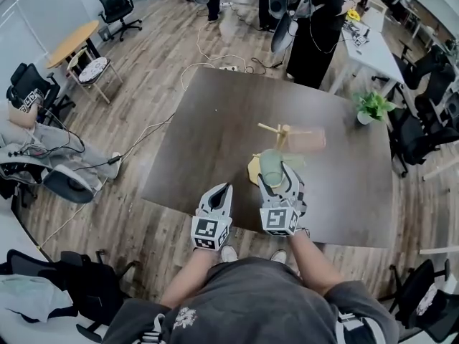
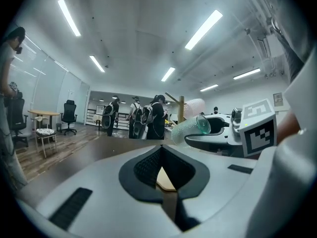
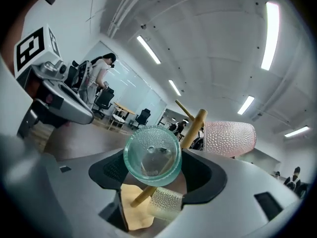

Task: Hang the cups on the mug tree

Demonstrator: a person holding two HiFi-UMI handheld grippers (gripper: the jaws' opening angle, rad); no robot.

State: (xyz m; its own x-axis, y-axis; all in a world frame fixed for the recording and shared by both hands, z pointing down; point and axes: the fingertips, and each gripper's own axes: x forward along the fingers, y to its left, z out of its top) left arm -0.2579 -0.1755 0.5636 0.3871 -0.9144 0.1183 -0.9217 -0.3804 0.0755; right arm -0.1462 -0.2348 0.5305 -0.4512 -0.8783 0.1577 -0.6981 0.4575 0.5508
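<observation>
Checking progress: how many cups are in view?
3: green cup in the right gripper; pink cup high on the mug tree; pale cup lower down. More may be hidden.

No words, brands or numbers can be read. Black-and-white square coded markers (image 1: 206,229) are shown on the white cubes of the left gripper (image 1: 224,189) and right gripper (image 1: 280,172); a small wall notice (image 2: 277,99) is too blurred to be made out

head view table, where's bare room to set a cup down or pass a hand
Bare: the left half of the table, from the mug tree out to its left edge, and the strip between tree and potted plant. Crowded: the near edge by the tree, where the left gripper, right gripper and green cup sit.
</observation>
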